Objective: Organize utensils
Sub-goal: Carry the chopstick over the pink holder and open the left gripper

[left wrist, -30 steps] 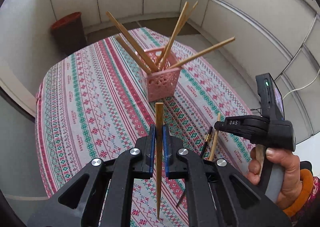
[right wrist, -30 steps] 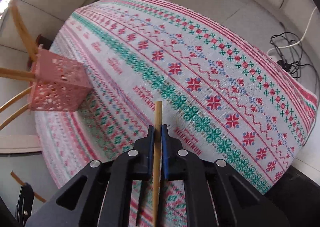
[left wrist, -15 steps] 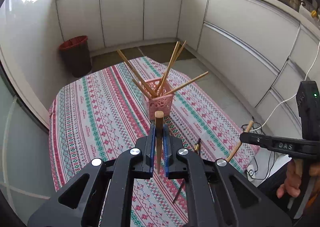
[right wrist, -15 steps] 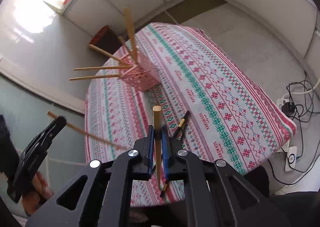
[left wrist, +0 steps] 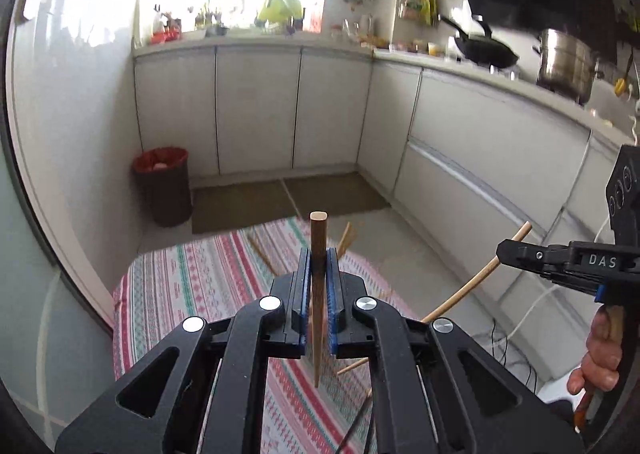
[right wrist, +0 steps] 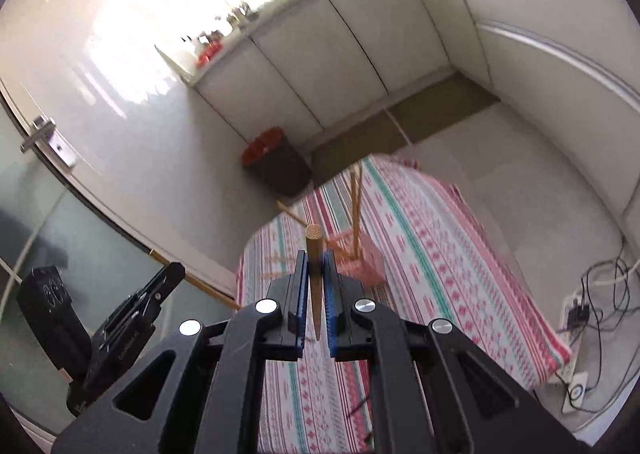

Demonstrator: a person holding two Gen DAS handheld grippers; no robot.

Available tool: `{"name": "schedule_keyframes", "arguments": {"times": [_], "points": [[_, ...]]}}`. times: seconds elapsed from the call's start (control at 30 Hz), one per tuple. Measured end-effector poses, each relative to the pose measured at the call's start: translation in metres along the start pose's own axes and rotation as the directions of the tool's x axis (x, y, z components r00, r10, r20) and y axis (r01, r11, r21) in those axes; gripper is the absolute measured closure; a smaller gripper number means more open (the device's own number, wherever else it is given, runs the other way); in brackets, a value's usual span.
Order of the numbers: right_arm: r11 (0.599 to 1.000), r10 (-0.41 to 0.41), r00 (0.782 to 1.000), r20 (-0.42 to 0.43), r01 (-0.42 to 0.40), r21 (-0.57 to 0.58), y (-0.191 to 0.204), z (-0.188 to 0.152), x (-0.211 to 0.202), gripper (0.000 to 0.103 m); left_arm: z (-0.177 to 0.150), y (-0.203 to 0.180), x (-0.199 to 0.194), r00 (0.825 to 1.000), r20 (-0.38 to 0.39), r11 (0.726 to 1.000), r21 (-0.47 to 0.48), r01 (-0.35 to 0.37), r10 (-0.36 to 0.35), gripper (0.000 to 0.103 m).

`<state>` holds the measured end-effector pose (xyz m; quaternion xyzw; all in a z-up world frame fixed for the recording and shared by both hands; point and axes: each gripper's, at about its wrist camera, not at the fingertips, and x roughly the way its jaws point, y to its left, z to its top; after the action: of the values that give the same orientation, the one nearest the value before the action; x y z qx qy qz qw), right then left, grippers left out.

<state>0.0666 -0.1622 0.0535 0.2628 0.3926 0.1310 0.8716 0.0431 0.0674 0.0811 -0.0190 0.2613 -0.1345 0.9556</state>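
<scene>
With both hands high above the table, each gripper carries one chopstick.
Left gripper (left wrist: 319, 274) is clamped tight on its chopstick (left wrist: 318, 242), right gripper (right wrist: 316, 274) likewise (right wrist: 313, 250); the pink basket (right wrist: 362, 262) sits below on the striped cloth (right wrist: 432, 254) — line up each tip over the opening before letting go.

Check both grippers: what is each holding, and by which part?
Left gripper is shut on a wooden chopstick, clamped near its thick end. Right gripper is shut on another wooden chopstick, also near its thick end.
</scene>
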Motion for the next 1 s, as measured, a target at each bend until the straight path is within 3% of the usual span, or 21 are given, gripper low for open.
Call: {"name": "schedule_keyframes", "arguments": {"times": [0.13, 0.3, 0.43, 0.53, 0.57, 0.6, 0.67, 0.77, 1.0], "points": [[1.000, 0.021, 0.996, 0.088, -0.021, 0.000, 0.009, 0.034, -0.006, 0.095, 0.032, 0.003, -0.002, 0.997, 0.076, 0.999, -0.035, -0.007, 0.009, 0.097], [1.000, -0.005, 0.984, 0.177, 0.007, -0.015, 0.015, 0.067, 0.004, 0.095, 0.054, 0.007, 0.026, 0.994, 0.103, 0.997, -0.076, -0.021, 0.028, 0.096], [0.999, -0.035, 0.982, 0.184, 0.041, -0.029, 0.012, 0.079, 0.028, 0.095, 0.050, 0.016, 0.061, 0.995, 0.084, 0.991, -0.126, -0.037, 0.047, 0.097], [0.998, -0.047, 0.986, 0.158, 0.053, -0.039, 0.008, 0.080, 0.051, 0.095, 0.031, 0.022, 0.092, 0.998, 0.026, 0.987, -0.148, -0.057, 0.062, 0.095], [0.997, -0.054, 0.988, 0.148, 0.061, -0.042, 0.006, 0.079, 0.059, 0.095, 0.023, 0.025, 0.098, 0.998, 0.019, 0.985, -0.161, -0.061, 0.065, 0.090], [0.997, -0.061, 0.988, 0.139, 0.068, -0.045, 0.005, 0.078, 0.068, 0.095, 0.016, 0.029, 0.100, 0.998, 0.024, 0.982, -0.183, -0.055, 0.061, 0.076], [0.996, -0.072, 0.990, 0.124, 0.079, -0.051, 0.002, 0.074, 0.081, 0.095, 0.006, 0.040, 0.095, 0.996, 0.052, 0.971, -0.232, -0.055, 0.069, 0.066], [0.992, -0.099, 0.989, 0.112, 0.107, -0.071, 0.002, 0.070, 0.098, 0.095, 0.006, 0.047, 0.088, 0.995, 0.050, 0.966, -0.246, -0.075, 0.090, 0.066], [0.986, -0.126, 0.989, 0.076, 0.133, -0.102, 0.011, 0.060, 0.131, 0.095, 0.015, 0.057, 0.072, 0.989, 0.085, 0.963, -0.250, -0.098, 0.123, 0.053]]}}
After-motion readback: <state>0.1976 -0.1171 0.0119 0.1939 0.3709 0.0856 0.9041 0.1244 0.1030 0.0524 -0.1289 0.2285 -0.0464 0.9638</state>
